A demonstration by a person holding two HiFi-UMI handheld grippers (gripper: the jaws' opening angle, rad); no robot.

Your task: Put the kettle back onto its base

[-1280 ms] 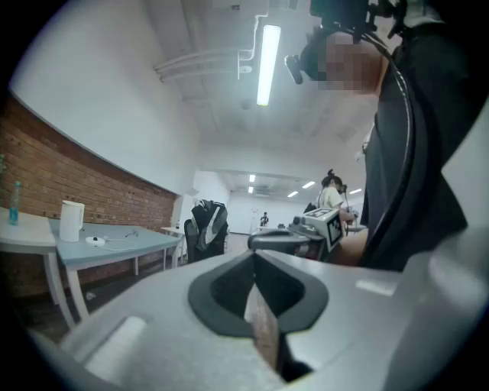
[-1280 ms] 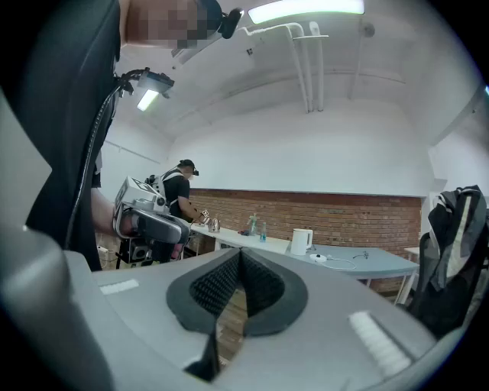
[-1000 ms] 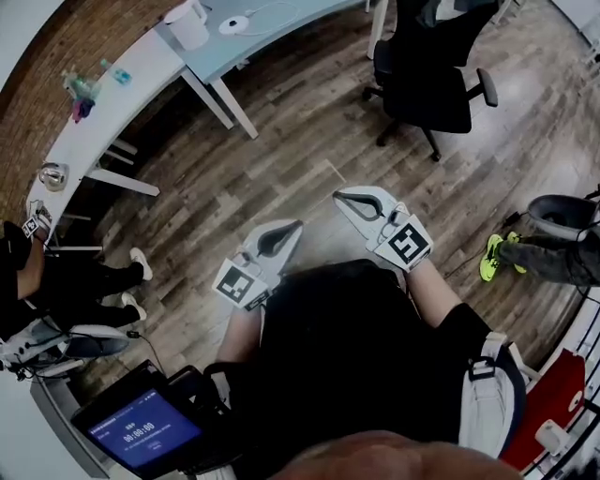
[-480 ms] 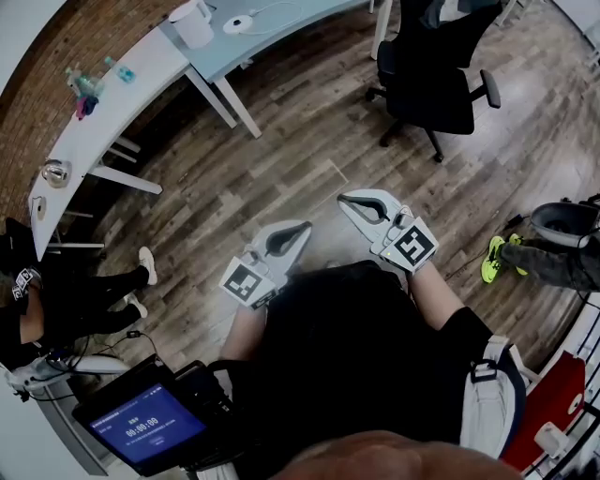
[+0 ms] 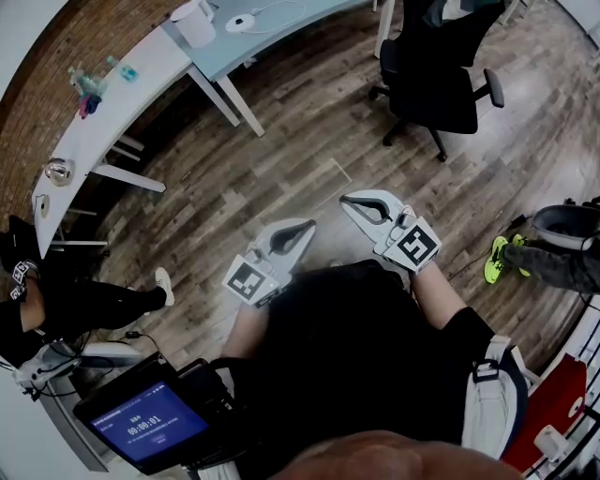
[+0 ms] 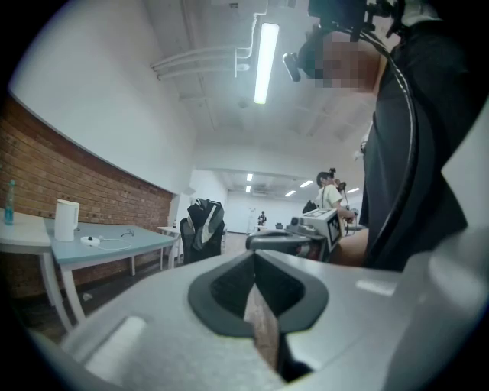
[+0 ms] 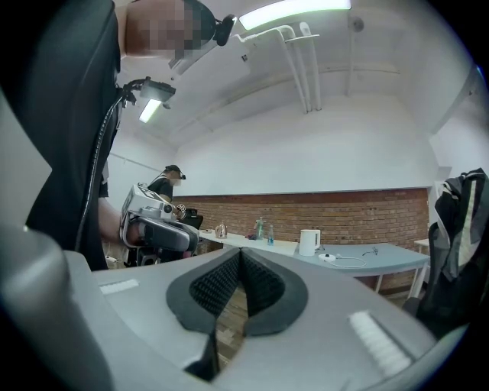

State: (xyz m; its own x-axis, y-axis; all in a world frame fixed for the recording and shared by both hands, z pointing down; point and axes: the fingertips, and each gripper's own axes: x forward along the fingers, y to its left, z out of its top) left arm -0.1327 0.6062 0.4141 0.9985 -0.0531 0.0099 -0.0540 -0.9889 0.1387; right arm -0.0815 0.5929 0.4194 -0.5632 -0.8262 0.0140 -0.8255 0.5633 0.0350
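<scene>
Left tongs (image 6: 254, 254): clenched tip on tip, nothing between them; held level in front of the body.
Right tongs (image 7: 239, 256): clenched likewise and empty; just right of the left pair, not touching it.
Kettle (image 5: 194, 21): white and upright on the far surface (image 5: 220, 52), near its left end; well apart from both tongs.
Base (image 5: 238, 24): white disc just right of the kettle; top bare, cord trailing right.
Progress: judged not begun. Nothing is grasped; approach, grasp, lift and seating on the base all remain.
Open room: bare wooden floor (image 5: 281, 159) lies between the tongs and the surface; a direct approach is judged possible.
Edges: the surface's near edge and white legs (image 5: 236, 111) would be met first. A black office chair (image 5: 436, 80) stands far right and a seated person (image 5: 84, 300) is near left.
</scene>
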